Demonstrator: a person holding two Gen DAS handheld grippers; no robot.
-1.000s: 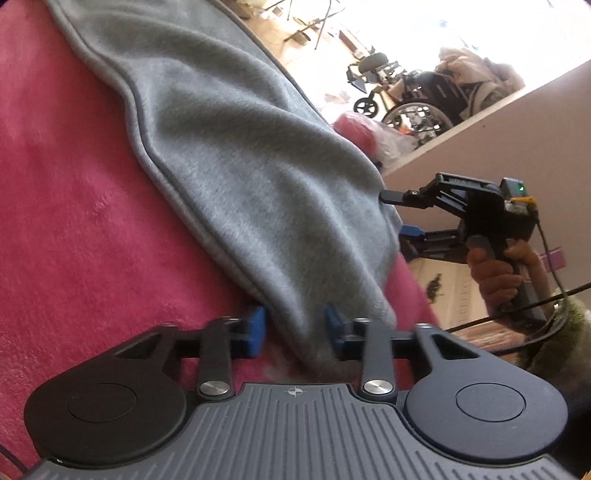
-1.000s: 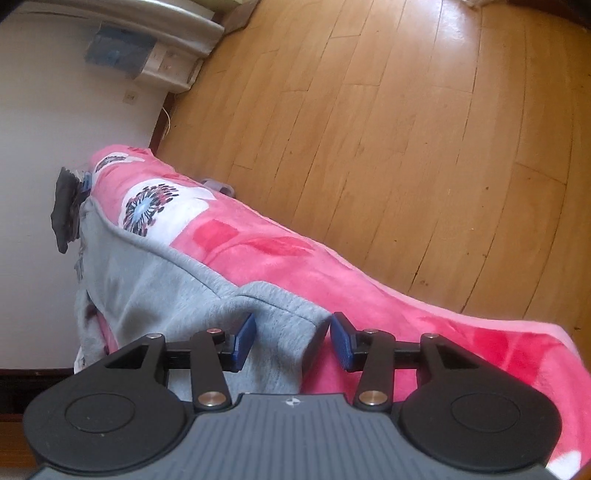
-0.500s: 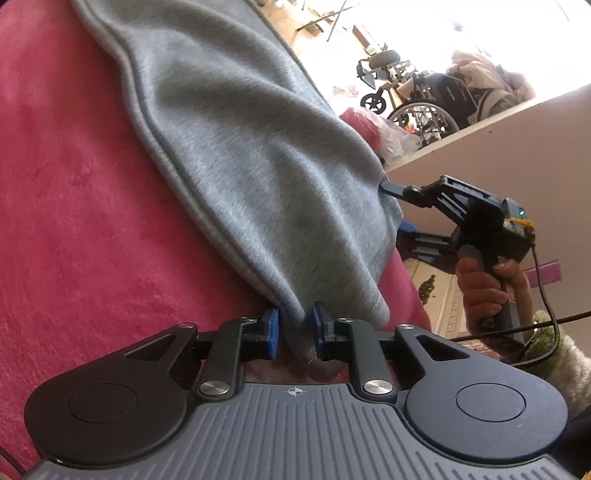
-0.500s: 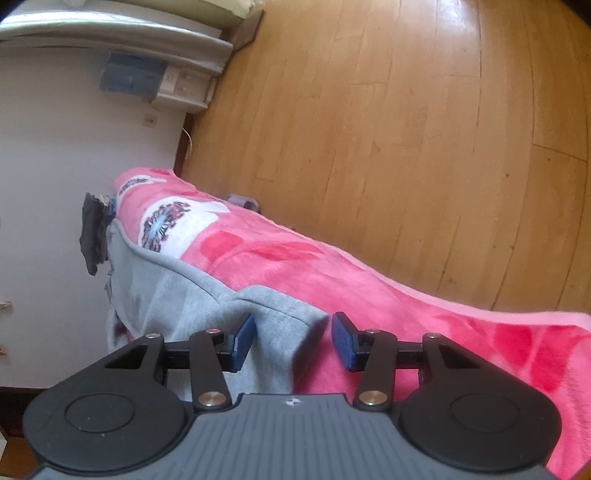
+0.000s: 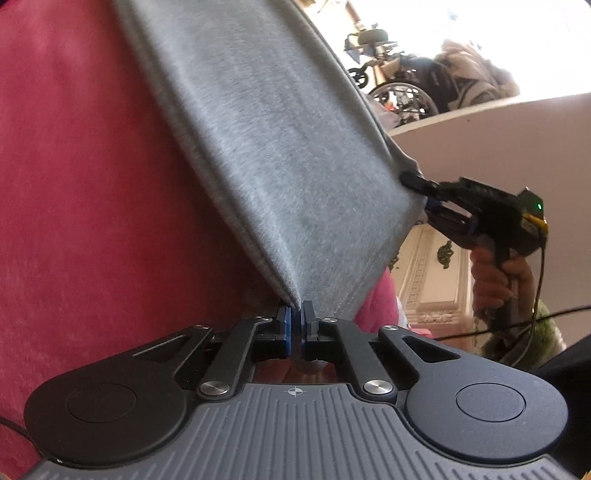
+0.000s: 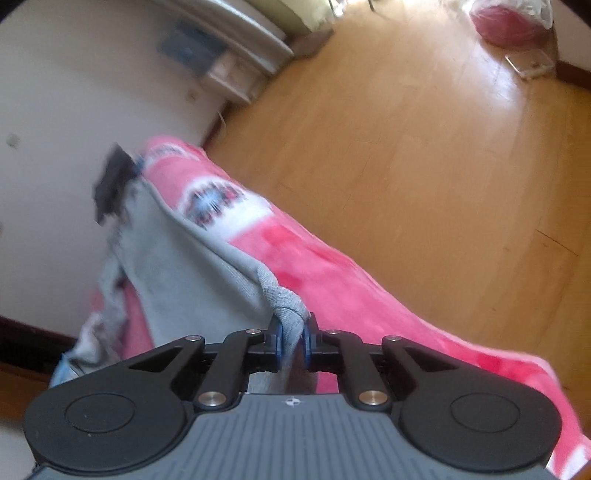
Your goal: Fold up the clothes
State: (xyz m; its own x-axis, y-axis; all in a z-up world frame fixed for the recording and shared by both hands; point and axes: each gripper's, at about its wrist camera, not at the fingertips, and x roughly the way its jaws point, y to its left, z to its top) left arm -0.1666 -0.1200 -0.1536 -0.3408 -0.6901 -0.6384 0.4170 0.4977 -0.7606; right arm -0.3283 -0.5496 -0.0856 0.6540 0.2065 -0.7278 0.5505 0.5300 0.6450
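A grey garment [image 5: 280, 155] lies on a pink blanket [image 5: 92, 184], its near hem lifted and stretched. My left gripper [image 5: 296, 317] is shut on one hem corner. In the left wrist view my right gripper [image 5: 419, 194] pinches the other corner at the right, held by a hand [image 5: 495, 280]. In the right wrist view the right gripper [image 6: 293, 332] has a bunched grey corner [image 6: 284, 299] between its blue pads; its jaws are closing, and the pads press on the cloth. The garment [image 6: 192, 273] runs away to the far left gripper [image 6: 110, 184], which is blurred.
The blanket [image 6: 351, 280] has a patterned white patch and drops off to a wooden floor [image 6: 406, 147]. A wheelchair [image 5: 402, 96] and clutter stand beyond a pale wall. A red bag [image 6: 509, 22] sits on the floor far off.
Both grippers closed on the grey hem corners. The right gripper rose with its corner, and the cloth between the two now hangs taut above the blanket.
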